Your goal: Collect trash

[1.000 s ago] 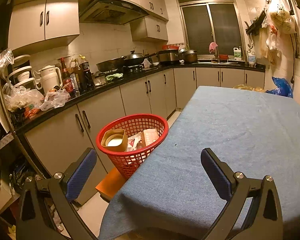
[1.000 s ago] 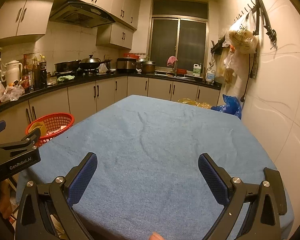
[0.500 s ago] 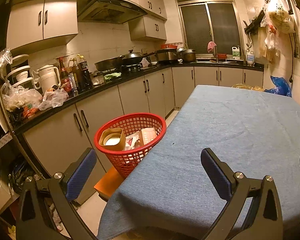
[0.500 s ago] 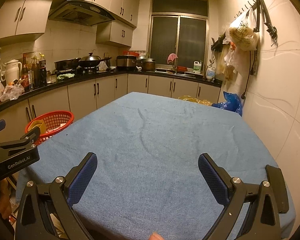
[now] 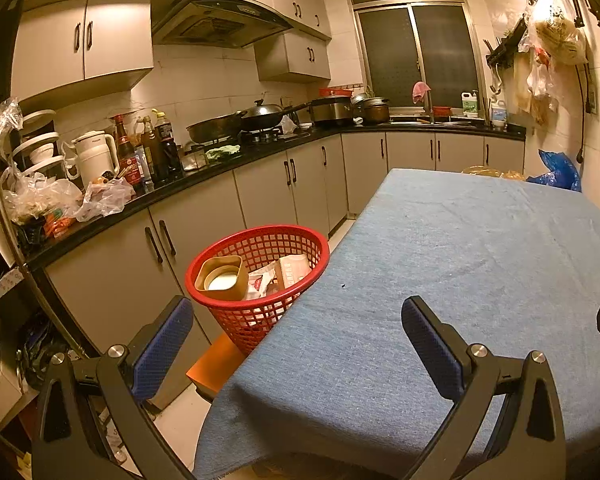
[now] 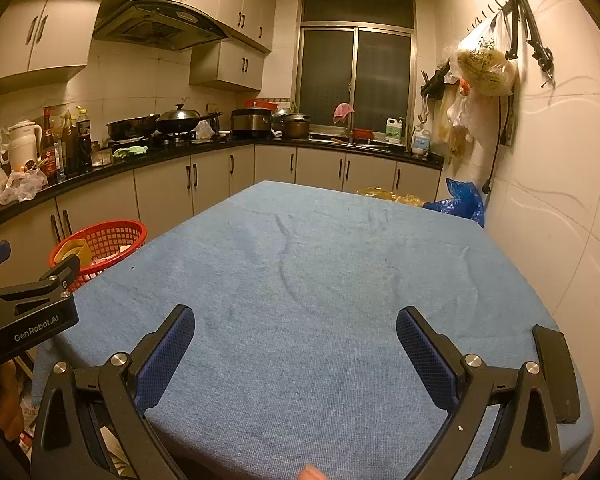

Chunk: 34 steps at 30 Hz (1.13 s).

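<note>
A red mesh basket [image 5: 236, 320] stands on an orange stool beside the table's left edge, holding a tan cup [image 5: 222, 278], a small carton [image 5: 294, 272] and wrappers. In the right wrist view the basket [image 6: 108, 236] shows at the left. My left gripper [image 5: 296, 326] is open and empty, hovering at the table's near left corner, the basket just ahead of it to the left. Over the near edge of the blue tablecloth [image 6: 320, 280] my right gripper [image 6: 295, 338] also stands open with nothing in it. The left gripper's body [image 6: 28, 312] shows at that view's left edge.
A black counter [image 5: 204, 176] with bottles, a kettle, pans and plastic bags runs along the left and back. Grey cabinets [image 5: 268, 188] stand below it. Bags hang on the right wall [image 6: 484, 64]. A blue bag [image 6: 460, 200] and a yellow bag lie past the table's far edge.
Both grippers have shifted slightly; the basket sits a little lower and further left in the left wrist view. Both stay open and empty.
</note>
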### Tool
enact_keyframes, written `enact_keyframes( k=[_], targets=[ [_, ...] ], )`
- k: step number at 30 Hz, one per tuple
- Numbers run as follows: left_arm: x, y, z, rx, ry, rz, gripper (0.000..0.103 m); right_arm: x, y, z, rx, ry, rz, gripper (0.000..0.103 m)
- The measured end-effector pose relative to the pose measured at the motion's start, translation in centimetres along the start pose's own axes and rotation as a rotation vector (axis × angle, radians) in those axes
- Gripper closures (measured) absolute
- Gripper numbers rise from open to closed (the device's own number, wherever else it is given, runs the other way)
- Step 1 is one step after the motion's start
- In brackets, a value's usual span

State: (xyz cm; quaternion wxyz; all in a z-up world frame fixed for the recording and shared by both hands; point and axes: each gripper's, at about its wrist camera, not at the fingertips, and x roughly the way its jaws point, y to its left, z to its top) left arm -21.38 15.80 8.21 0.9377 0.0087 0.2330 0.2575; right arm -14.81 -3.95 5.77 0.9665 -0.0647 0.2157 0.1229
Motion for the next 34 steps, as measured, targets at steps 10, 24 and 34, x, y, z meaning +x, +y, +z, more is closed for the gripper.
enact_keyframes(
  k=[10, 24, 34],
  targets=[
    [0.0, -0.2, 0.0, 0.003, 0.001, 0.001, 0.000, 0.1, 0.1, -0.1, 0.001, 0.003, -0.001, 0.001],
    [0.3, -0.2, 0.0, 0.006, 0.000, -0.001, 0.000, 0.2, 0.2, -0.3, 0.004, 0.012, -0.001, 0.001],
    [1.9, -3.4, 1.7, 0.065, 0.086, -0.171, 0.000, 2.8, -4.8, 0.2, 0.122, 0.107, -0.106, 0.001]
  ],
)
